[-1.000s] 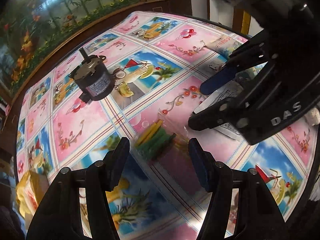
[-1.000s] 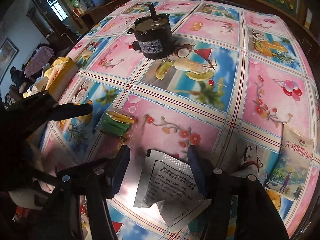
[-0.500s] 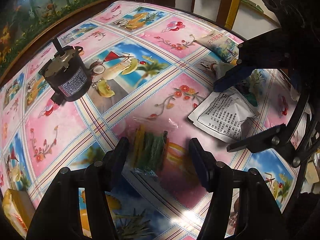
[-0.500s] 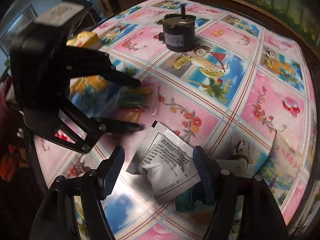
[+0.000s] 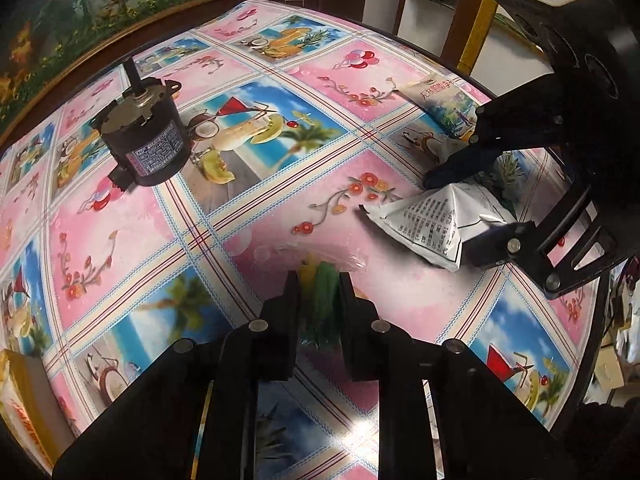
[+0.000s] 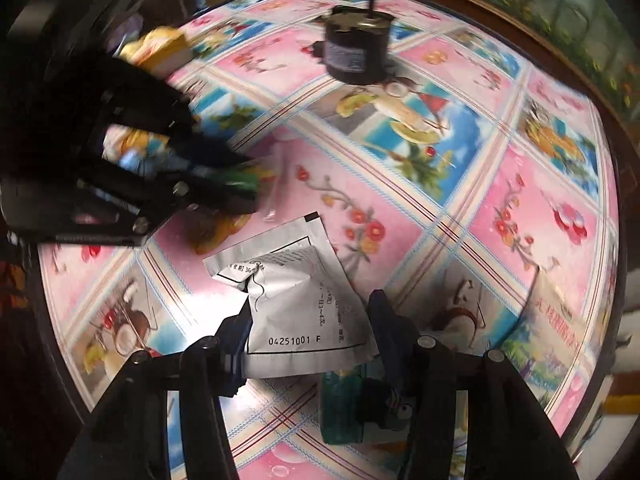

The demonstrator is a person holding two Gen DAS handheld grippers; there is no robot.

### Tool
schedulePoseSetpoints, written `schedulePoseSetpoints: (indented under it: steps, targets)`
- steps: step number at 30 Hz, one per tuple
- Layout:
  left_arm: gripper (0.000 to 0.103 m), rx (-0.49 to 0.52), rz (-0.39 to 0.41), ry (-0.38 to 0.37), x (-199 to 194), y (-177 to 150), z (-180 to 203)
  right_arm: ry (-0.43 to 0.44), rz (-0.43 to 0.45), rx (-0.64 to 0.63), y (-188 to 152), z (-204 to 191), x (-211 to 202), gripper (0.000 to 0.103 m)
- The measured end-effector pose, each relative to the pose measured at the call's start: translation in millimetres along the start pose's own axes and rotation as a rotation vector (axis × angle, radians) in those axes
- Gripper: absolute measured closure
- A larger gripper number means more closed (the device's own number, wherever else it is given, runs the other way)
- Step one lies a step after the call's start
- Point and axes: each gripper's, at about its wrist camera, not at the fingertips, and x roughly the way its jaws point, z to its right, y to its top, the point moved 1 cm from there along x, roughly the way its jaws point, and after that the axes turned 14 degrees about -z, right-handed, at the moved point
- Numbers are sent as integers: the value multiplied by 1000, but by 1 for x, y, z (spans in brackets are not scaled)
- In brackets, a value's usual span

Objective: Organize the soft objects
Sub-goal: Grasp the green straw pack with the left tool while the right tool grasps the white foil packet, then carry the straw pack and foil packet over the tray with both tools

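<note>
left gripper [image 5: 319, 292] has its jaws pinched nearly together on the clear bag of green and yellow strips [image 5: 322, 280], low centre of the left wrist frame, bag looks barely off the table [image 5: 120, 216]. right gripper [image 6: 310, 320] jaws are partly closed round the white printed sachet [image 6: 292, 304], both fingers against its sides, sachet buckled and peaked up at lower centre of the right wrist frame.

risks: the film bag is slick and held only by its near end, so it could slide out or tear if pulled fast. the sachet is puffy, and the squeeze may pop it sideways out of the jaws or let one corner drag on the table. the grippers sit near each other, so a crossing move could knock them together.

left wrist view shows the sachet's crease from the side, plus the motor [image 5: 142, 142] upper left and a colourful snack packet [image 5: 444, 106] upper right. right wrist view is blurred on the left gripper but alone shows a teal packet [image 6: 352, 408] under the right fingers and a yellow box [image 6: 168, 50] upper left.
</note>
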Motion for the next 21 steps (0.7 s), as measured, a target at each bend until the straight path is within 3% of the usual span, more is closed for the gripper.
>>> schedulePoseSetpoints:
  steps: [7,13,21]
  targets:
    - [89,-83,47,-17,-18,-21,-4,42,65,88,-6,5,-10,55]
    - [88,-166,153,-33,-61,-48,1,60,139,88,-6,-14,-35,55]
    - [88,-371,328,-56,-132,-126,-20,135,229,19,1,-68,-66,55]
